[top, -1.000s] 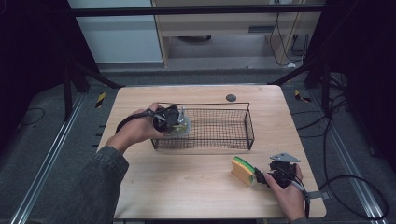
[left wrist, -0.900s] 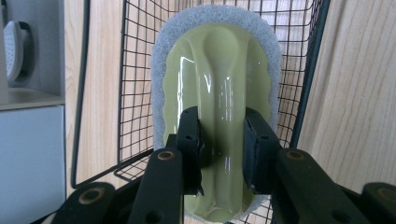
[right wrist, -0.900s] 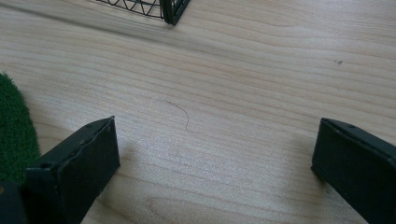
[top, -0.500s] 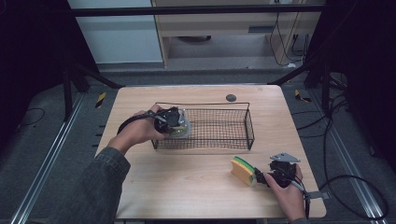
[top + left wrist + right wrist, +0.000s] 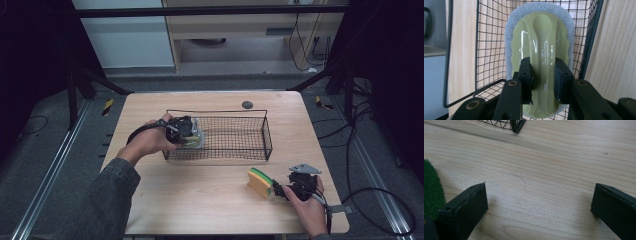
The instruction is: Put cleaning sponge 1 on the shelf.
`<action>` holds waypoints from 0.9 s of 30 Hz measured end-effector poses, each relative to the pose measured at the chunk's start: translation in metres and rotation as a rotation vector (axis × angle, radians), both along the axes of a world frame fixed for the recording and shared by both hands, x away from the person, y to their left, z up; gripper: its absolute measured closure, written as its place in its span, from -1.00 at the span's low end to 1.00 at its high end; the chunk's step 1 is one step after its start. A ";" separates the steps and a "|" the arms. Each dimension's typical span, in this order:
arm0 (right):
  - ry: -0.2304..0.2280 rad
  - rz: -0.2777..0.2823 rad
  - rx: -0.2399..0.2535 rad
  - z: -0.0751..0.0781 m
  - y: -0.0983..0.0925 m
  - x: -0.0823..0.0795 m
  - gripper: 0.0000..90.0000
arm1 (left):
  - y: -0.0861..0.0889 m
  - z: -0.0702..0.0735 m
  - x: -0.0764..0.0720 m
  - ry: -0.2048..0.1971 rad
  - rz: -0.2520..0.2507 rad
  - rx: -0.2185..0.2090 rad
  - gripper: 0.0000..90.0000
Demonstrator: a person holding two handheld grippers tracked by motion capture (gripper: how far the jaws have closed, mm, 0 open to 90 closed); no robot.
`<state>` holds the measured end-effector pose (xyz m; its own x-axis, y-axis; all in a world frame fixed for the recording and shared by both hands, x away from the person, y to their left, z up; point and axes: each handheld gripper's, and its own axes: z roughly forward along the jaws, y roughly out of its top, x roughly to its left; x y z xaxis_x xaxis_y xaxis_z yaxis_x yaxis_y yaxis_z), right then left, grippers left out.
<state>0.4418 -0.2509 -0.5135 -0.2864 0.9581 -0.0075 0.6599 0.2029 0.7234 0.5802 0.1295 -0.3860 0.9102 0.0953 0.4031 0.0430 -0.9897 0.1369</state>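
My left gripper [image 5: 186,132] is shut on a pale green scrubber [image 5: 541,47] with a grey pad rim; its jaws clamp the raised handle ridge. It holds the scrubber [image 5: 195,136] at the left end of the black wire basket [image 5: 250,114], inside the mesh walls [image 5: 489,37]. Near the table's front right, my right gripper [image 5: 281,191] rests low over the wood, and its jaws stand wide apart [image 5: 539,205] with bare table between them. A yellow and green sponge [image 5: 260,182] stands just left of it, its green face [image 5: 431,187] at the edge of the right gripper view.
The basket's corner [image 5: 516,125] lies ahead of the right gripper. A small dark round spot [image 5: 247,105] sits on the wooden table [image 5: 200,205] behind the basket. Cables trail off both grippers, and dark floor surrounds the table.
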 end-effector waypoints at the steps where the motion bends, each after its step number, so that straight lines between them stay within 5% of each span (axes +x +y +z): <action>1: 0.000 0.000 0.000 0.000 0.000 0.000 -0.98 | 0.000 -0.001 0.000 -0.001 -0.001 -0.008 0.57; 27: -0.003 0.000 -0.003 0.000 0.000 0.000 -0.98 | -0.002 -0.012 0.011 0.053 0.009 0.003 0.57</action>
<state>0.4420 -0.2511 -0.5137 -0.2865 0.9580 -0.0114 0.6576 0.2053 0.7249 0.5911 0.1272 -0.3984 0.9292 0.1025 0.3550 0.0588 -0.9896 0.1316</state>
